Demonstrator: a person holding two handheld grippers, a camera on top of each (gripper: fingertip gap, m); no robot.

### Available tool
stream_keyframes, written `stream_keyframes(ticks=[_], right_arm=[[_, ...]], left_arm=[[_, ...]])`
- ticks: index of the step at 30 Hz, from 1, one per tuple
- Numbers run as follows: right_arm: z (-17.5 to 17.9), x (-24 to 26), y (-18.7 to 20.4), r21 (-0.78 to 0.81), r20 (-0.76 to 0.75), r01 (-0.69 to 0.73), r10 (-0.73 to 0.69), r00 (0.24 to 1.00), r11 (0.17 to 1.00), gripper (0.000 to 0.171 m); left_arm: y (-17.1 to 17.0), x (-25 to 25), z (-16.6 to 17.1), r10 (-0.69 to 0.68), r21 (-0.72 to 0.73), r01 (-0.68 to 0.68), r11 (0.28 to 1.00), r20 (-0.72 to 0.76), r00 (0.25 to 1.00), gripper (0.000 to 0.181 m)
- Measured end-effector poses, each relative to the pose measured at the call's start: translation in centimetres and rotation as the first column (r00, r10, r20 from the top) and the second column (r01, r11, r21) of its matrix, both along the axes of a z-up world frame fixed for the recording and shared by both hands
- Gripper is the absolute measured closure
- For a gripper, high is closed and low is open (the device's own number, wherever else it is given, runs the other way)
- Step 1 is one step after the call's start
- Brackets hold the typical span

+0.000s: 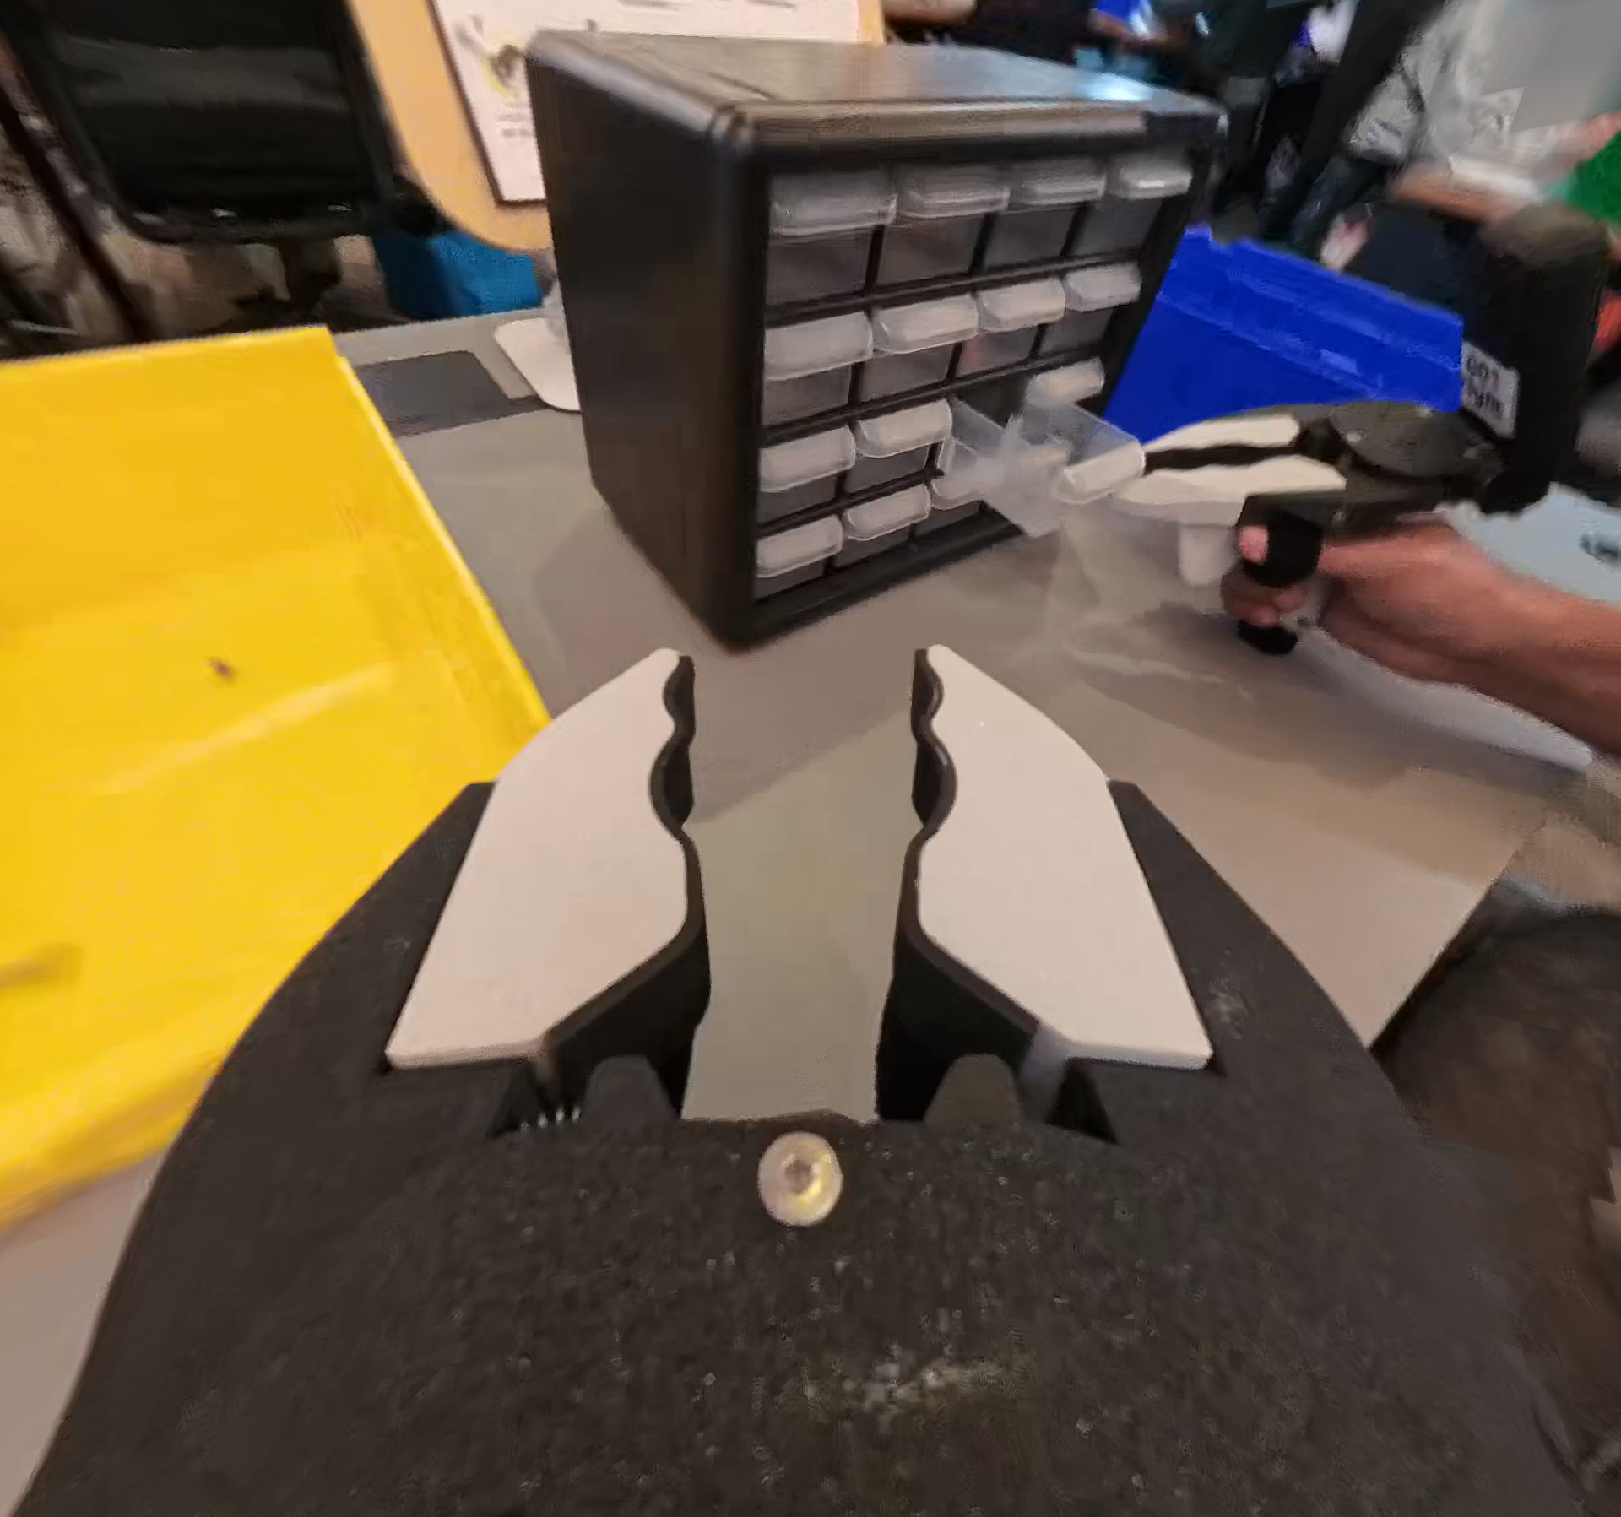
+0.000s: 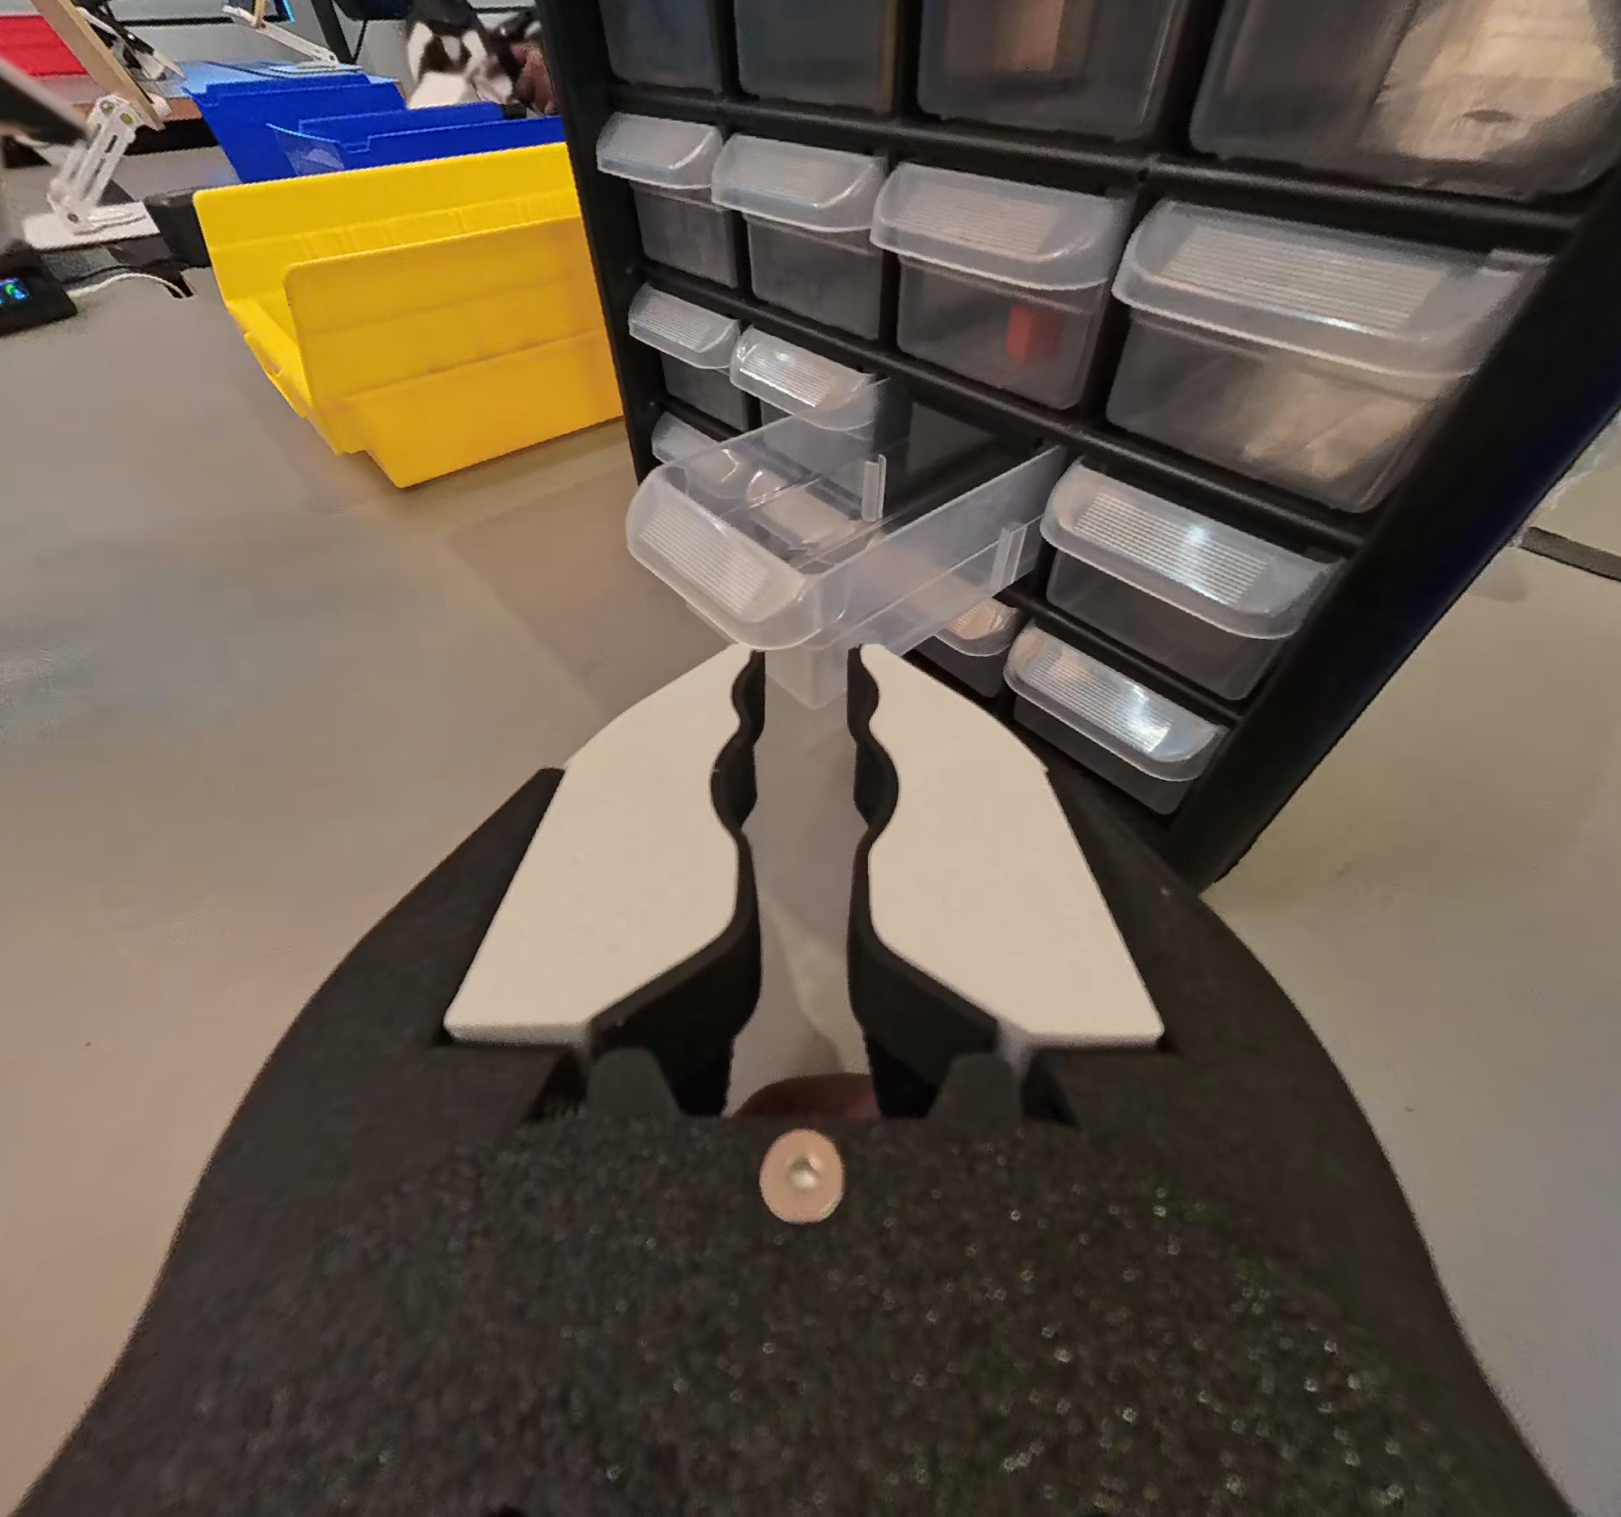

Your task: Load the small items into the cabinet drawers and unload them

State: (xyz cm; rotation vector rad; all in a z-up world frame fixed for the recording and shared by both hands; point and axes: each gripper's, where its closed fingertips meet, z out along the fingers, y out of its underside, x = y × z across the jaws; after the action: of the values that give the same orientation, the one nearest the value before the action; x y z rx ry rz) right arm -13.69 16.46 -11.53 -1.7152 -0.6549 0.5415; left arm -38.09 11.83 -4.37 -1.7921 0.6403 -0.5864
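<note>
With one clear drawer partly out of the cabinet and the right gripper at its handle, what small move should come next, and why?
Probably a further short pull straight back with the right gripper. Its fingers are closed on the tab under the clear drawer, which sits partly out of the black cabinet, its rear still in the slot. The left gripper is open and empty above the table, free to load or unload afterwards.

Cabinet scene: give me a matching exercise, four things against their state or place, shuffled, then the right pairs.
Things:
1. left gripper
2. right gripper
3. clear drawer
4. yellow bin

States or places:
A. pulled partway out of the cabinet
B. open, holding nothing
C. left of the cabinet, on the table
D. shut on the drawer's handle tab

Pairs: 1-B, 2-D, 3-A, 4-C
</note>
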Motion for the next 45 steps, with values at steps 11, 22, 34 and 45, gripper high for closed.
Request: stream_keyframes(ticks=[11, 22, 34, 45], right_arm=[[0.1, -0.3, 0.0, 0.0, -0.001, -0.008, 0.008, 1.0, 1.0, 0.154], [0.1, -0.4, 0.2, -0.014, -0.027, -0.009, 0.009, 1.0, 1.0, 0.152], [0.1, -0.4, 0.1, -0.015, -0.033, -0.012, 0.012, 0.999, 1.0, 0.151], [0.1, -0.4, 0.1, -0.019, -0.034, -0.01, 0.009, 0.999, 1.0, 0.151]], left_arm=[[16.4, -8.7, -6.7, -0.376, -0.266, 0.266, 0.927, -0.641, 0.669, 0.141], [24.3, -11.8, -13.1, -0.435, -0.408, 0.151, 0.901, -0.84, 0.325, 0.153], [24.8, -11.5, -14.6, -0.465, -0.442, 0.143, 0.885, -0.827, 0.318, 0.171], [22.7, -11.0, -10.8, -0.441, -0.397, 0.191, 0.898, -0.803, 0.401, 0.171]])
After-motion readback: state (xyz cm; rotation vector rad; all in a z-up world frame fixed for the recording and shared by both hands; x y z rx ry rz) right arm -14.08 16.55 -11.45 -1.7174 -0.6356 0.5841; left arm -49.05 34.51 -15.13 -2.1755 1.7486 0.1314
